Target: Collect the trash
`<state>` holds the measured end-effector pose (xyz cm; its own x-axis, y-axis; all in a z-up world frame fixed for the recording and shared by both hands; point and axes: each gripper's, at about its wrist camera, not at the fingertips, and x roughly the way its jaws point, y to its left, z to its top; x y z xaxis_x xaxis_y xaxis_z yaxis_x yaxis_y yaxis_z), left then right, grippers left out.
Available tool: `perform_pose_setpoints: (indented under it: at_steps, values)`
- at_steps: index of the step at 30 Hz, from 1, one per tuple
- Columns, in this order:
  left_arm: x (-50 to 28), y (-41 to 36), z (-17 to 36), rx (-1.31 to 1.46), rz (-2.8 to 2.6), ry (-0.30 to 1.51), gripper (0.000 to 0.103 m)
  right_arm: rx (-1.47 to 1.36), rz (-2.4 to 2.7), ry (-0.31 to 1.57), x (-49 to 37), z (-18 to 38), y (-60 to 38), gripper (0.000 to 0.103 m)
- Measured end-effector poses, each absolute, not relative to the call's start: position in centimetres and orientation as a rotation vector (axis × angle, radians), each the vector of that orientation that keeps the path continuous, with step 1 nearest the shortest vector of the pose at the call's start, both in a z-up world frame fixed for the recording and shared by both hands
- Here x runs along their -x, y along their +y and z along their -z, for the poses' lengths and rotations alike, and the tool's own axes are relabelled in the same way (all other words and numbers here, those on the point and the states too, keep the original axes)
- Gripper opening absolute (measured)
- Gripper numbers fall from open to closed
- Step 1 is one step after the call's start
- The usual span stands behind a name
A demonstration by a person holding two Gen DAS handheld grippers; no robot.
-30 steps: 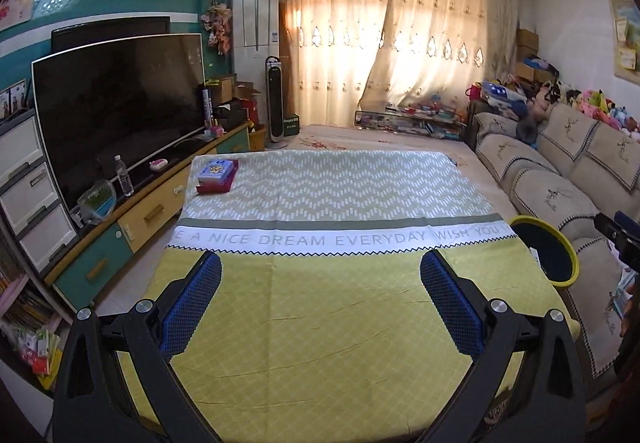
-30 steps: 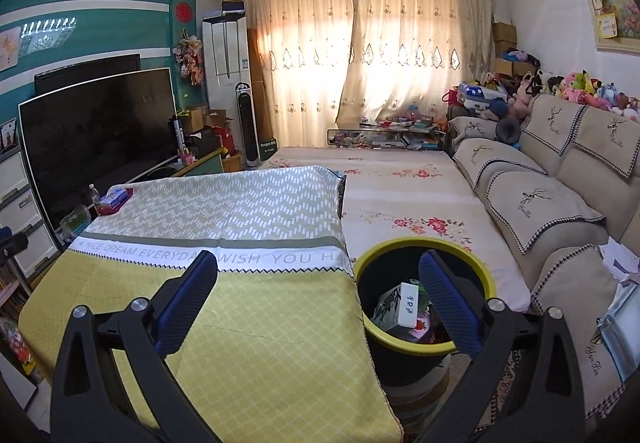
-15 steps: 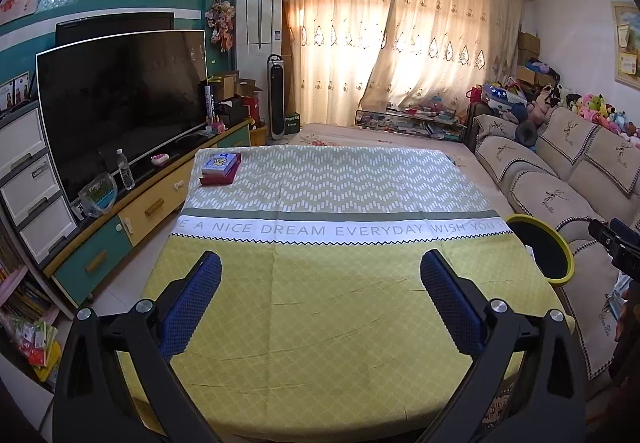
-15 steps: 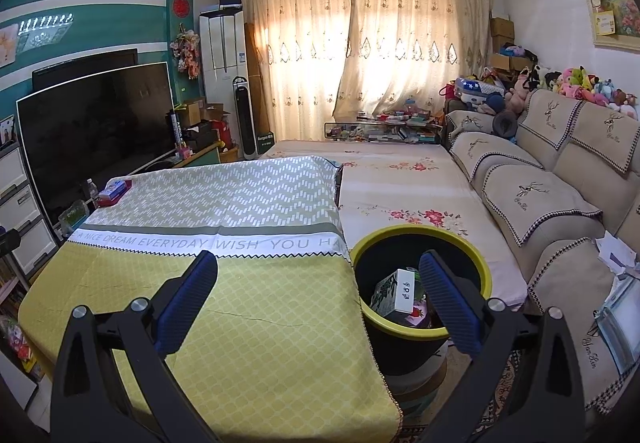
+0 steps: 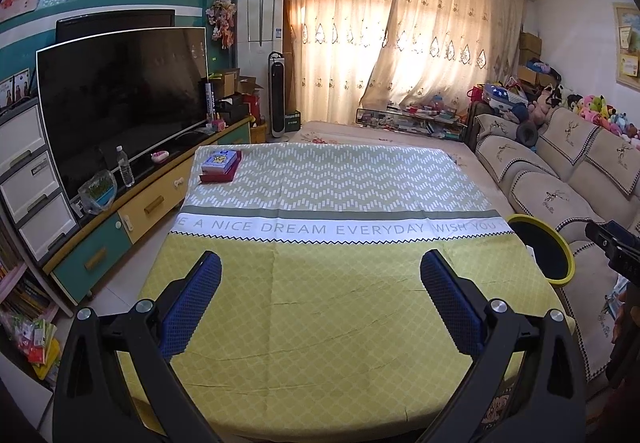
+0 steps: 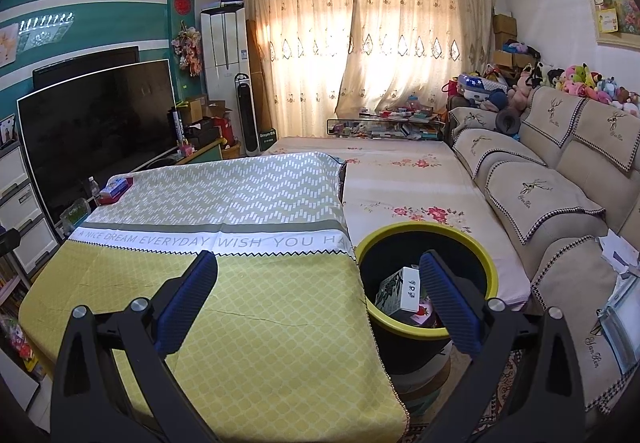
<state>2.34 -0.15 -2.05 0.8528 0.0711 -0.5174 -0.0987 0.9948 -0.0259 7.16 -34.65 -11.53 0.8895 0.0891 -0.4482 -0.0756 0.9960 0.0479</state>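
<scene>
Left gripper [image 5: 320, 303] released with fingers wide over the yellow-green tablecloth [image 5: 320, 323], right gripper [image 6: 318, 299] likewise spread and holding nothing, yellow-rimmed black trash bin [image 6: 472, 255] just right of the table, white carton [image 6: 402, 289] and other trash inside, 1 small box [image 5: 220, 163] at the far left corner.

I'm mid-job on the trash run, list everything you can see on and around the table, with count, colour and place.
Tablecloth: one, yellow and grey-green, covering the table.
Boxes: a small stack, blue on red, far left corner of the table.
Trash bin: one, black with yellow rim, on the floor off the table's right edge.
Carton: one, white and green, inside the bin.
Sofa: one, beige, right side.
Left tongs: open, empty.
Right tongs: open, empty.
</scene>
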Motion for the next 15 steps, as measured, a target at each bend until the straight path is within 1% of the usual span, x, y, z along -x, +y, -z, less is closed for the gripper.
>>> perform_pose_setpoints:
  at_steps: [15]
  values:
    - [-2.6,-0.3,2.2,0.047,-0.084,0.548,0.098,-0.034,-0.091,0.477,-8.0,12.6,-34.3,0.096]
